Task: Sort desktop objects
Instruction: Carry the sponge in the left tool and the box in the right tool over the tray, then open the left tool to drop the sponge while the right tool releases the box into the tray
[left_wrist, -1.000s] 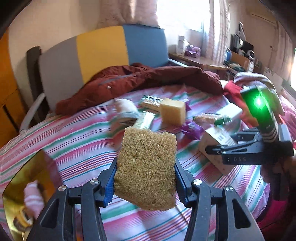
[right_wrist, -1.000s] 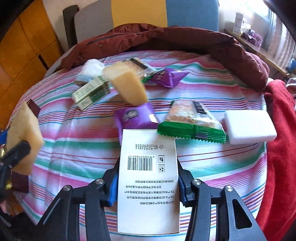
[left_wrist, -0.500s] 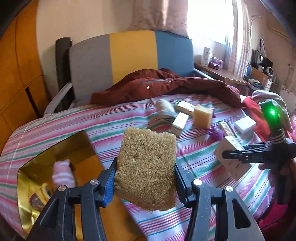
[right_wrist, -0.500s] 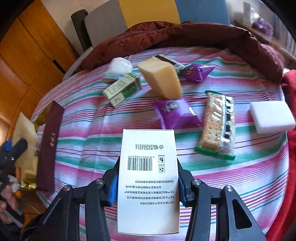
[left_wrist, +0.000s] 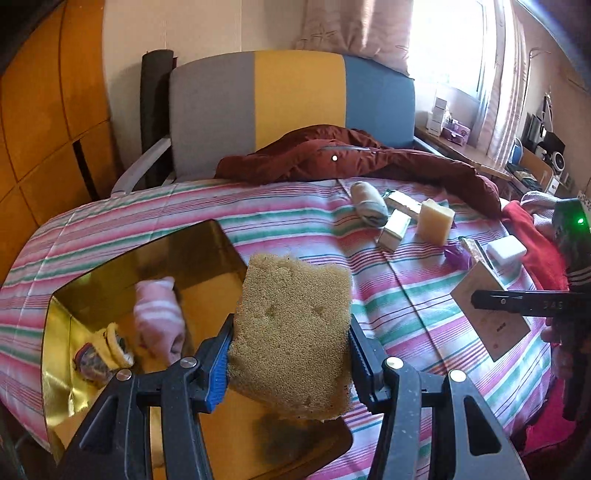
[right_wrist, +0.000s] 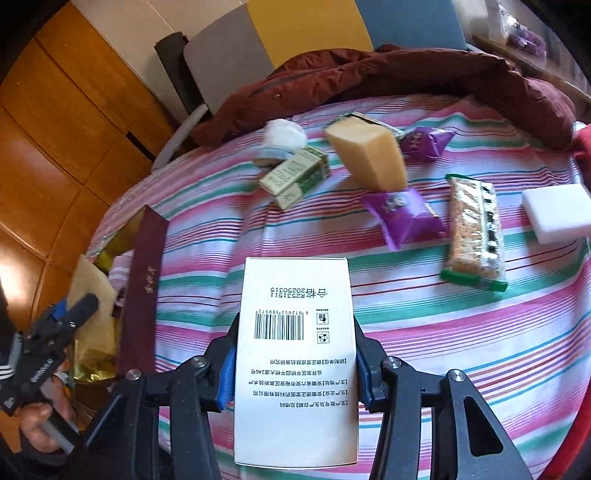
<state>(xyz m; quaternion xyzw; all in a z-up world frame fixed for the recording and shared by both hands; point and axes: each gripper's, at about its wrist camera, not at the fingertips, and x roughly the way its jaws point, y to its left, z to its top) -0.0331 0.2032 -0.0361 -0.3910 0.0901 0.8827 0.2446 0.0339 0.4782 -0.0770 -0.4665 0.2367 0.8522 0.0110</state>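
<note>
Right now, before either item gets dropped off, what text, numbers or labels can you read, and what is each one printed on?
"R2531511" and "20250315", upside down, on the white box clamped in the right hand-held gripper.
"6 972051 380971", also upside down, by that box's barcode.
Chinese lines lower on the box: too small to read reliably.
Gold characters on the maroon lid: blurred.
Purple snack packets, green carton, left hand-held gripper marking: unreadable.

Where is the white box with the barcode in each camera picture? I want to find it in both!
Left wrist view: the white box is at the right edge, tilted, its brown side showing, pinched in the right gripper.
Right wrist view: the white box fills the bottom centre, barcode face up, held between the blue pads.
Shared landmark: the pale yellow sponge block standing on the striped cloth.
</note>
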